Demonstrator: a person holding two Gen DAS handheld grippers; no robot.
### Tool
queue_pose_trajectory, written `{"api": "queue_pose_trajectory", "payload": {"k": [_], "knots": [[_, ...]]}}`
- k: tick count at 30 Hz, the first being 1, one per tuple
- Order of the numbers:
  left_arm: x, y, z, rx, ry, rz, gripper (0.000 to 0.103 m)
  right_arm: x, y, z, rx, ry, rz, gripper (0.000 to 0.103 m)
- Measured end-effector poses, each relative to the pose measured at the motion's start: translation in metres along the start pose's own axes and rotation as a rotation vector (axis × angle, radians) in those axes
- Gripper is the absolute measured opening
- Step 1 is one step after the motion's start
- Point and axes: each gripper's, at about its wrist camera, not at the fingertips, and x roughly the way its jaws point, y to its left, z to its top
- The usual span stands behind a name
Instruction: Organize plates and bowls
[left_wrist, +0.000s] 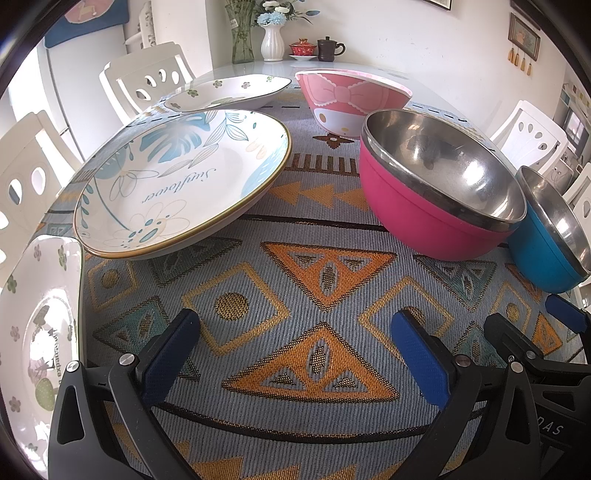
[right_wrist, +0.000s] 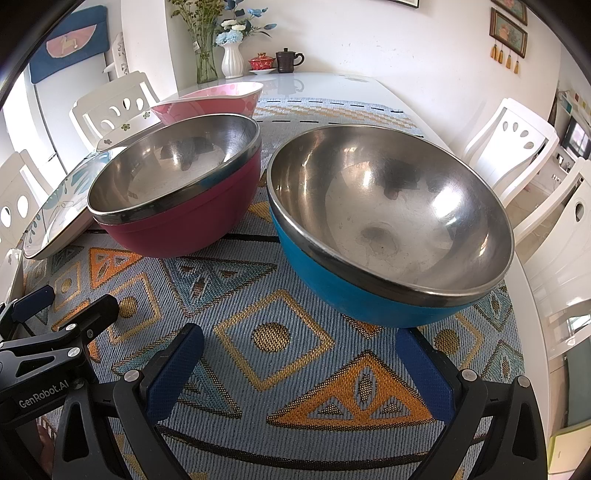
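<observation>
Little of the sorting looks done, judging by how the crockery lies across the patterned cloth (left_wrist: 314, 236) on the desk (right_wrist: 332, 85). The large leaf-printed plate (left_wrist: 177, 177) sits on what looks like a second plate of the same kind, so that pair may already be stacked (only a second rim shows beneath it). The rest is scattered: a small flowered plate (left_wrist: 229, 92) behind it, another flowered plate (left_wrist: 33, 325) at the near left edge, a pink bow-printed bowl (left_wrist: 351, 99) at the back, a magenta steel-lined bowl (left_wrist: 436, 192) in the middle and a blue steel-lined bowl (right_wrist: 388, 229) to its right, close beside it but seemingly apart. The two flowered plates are well apart, and no bowl is nested in another, so most of the gathering is left. Both tools hover low over the near end of the cloth, side by side and pointing toward the far end of the desk. The left gripper (left_wrist: 295, 332) has its fingers spread wide with nothing between them, facing the gap between plates and bowls. The right gripper (right_wrist: 301, 350) is likewise spread and empty, its right finger (right_wrist: 424, 373) just beneath the blue bowl's near wall.
</observation>
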Motion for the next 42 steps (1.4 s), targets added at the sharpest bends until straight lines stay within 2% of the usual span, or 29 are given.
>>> {"api": "queue_pose_trajectory", "payload": {"k": [18, 22, 24, 25, 27, 28, 29, 30, 33, 34, 38, 40, 42], "knots": [[0.000, 0.001, 0.000, 0.000, 0.015, 0.001, 0.103, 0.000, 0.000, 0.000, 0.000, 0.000, 0.000, 0.103], [0.004, 0.002, 0.010, -0.004, 0.144, -0.034, 0.102, -0.001, 0.000, -0.001, -0.012, 0.004, 0.004, 0.103], [0.001, 0.004, 0.014, -0.013, 0.187, -0.133, 0.102, -0.003, -0.001, -0.003, -0.017, 0.032, 0.008, 0.103], [-0.005, 0.007, 0.015, -0.029, 0.250, -0.216, 0.102, -0.005, -0.003, -0.003, -0.006, 0.062, 0.020, 0.103], [-0.015, 0.011, 0.018, -0.060, 0.326, -0.256, 0.099, -0.024, -0.006, -0.005, 0.015, 0.115, 0.102, 0.103], [-0.026, 0.013, 0.020, -0.079, 0.334, -0.235, 0.098, -0.035, -0.009, -0.005, 0.012, 0.119, 0.145, 0.103], [-0.034, 0.017, 0.023, -0.092, 0.330, -0.217, 0.098, -0.052, -0.016, -0.004, 0.000, 0.109, 0.178, 0.103], [-0.048, 0.022, 0.027, -0.115, 0.322, -0.198, 0.098, -0.062, -0.016, -0.002, -0.017, 0.088, 0.174, 0.103], [-0.083, 0.032, 0.039, -0.178, 0.284, -0.232, 0.098, -0.106, -0.017, 0.011, -0.092, 0.012, 0.132, 0.103], [-0.102, 0.036, 0.048, -0.185, 0.256, -0.221, 0.098, -0.120, -0.017, 0.017, -0.108, 0.000, 0.127, 0.103], [-0.155, 0.042, 0.070, -0.113, 0.122, -0.073, 0.098, -0.156, -0.008, 0.040, -0.145, 0.033, 0.202, 0.103], [-0.182, 0.045, 0.077, -0.059, 0.061, 0.001, 0.098, -0.179, 0.000, 0.050, -0.172, -0.021, 0.232, 0.103], [-0.198, 0.043, 0.081, -0.033, 0.013, 0.041, 0.099, -0.198, 0.008, 0.058, -0.173, -0.090, 0.239, 0.103]]}}
